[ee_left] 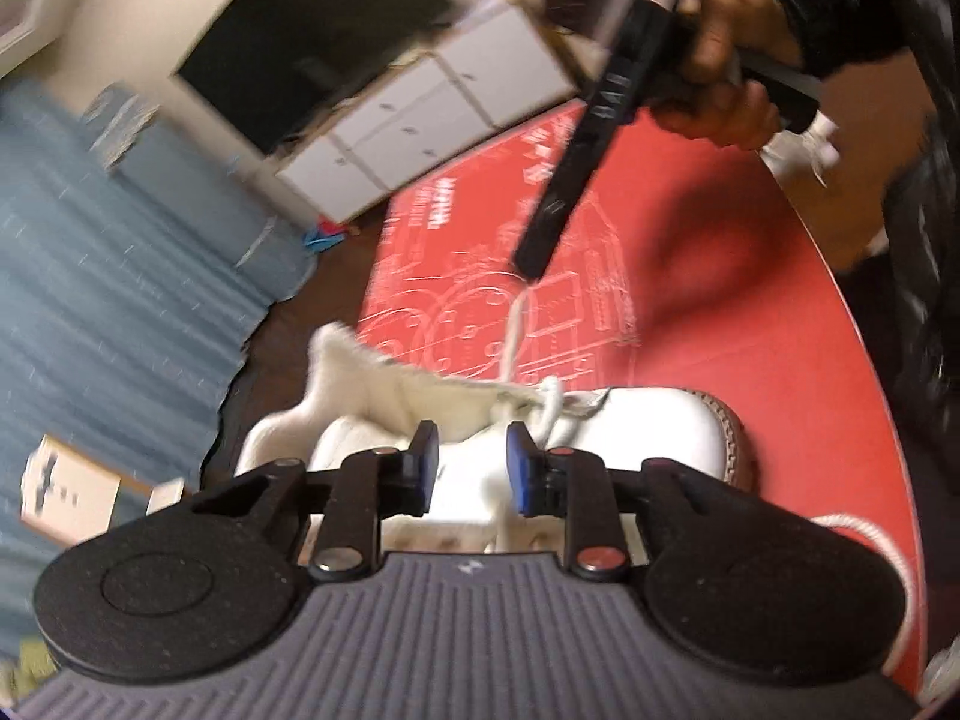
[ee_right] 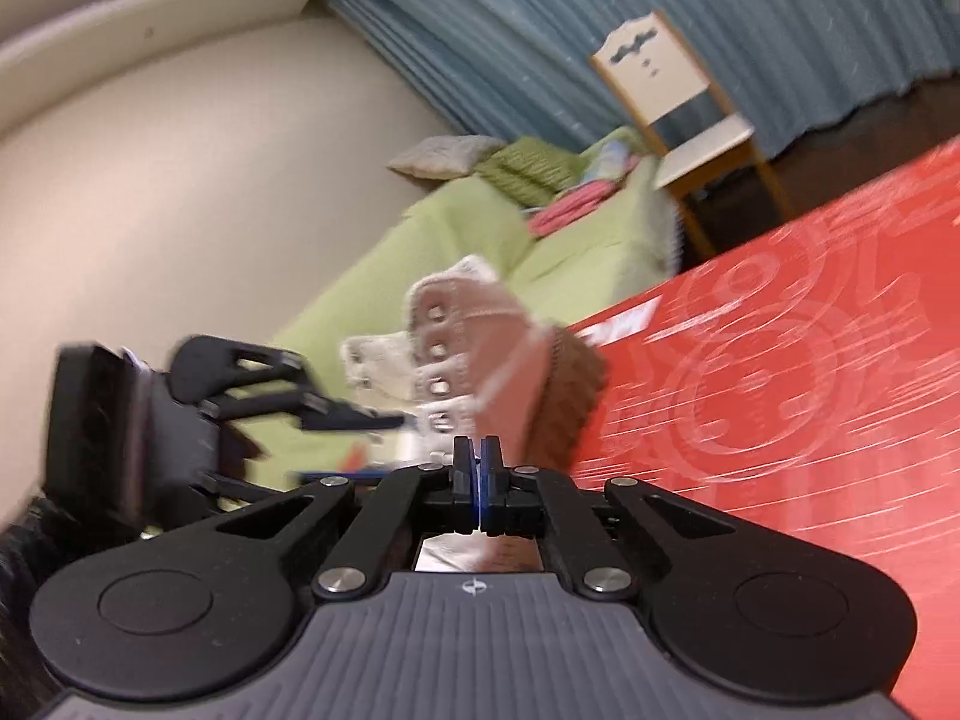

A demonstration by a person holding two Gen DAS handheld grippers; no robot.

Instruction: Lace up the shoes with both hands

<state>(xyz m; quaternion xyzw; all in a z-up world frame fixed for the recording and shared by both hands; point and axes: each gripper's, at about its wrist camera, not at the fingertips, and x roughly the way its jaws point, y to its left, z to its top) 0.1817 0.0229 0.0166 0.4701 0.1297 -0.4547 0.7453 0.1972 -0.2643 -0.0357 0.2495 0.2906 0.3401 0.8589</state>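
The left gripper (ee_left: 468, 468) hangs with its jaws released, nothing between the blue pads, poised just over the open collar of the white shoe (ee_left: 648, 426). The right gripper (ee_left: 531, 267) has its jaws clenched on the end of the white lace (ee_left: 517, 330), which runs up taut from the eyelets near the tongue; in its own view the jaws (ee_right: 478, 480) are pressed together and the lace itself is too thin to make out between them.

The worry, to my eye, is that pull: the lace looks tight, and with the left jaws holding nothing, a harder tug could drag or tip the shoe across the red counter (ee_left: 750, 330), or slip the thin cord out of the pinch.

The shoe lies near the counter's edge, a high-top with a woolly lining, brown stitched sole rim, and a row of empty eyelets (ee_right: 438, 351). Loose lace trails behind it.
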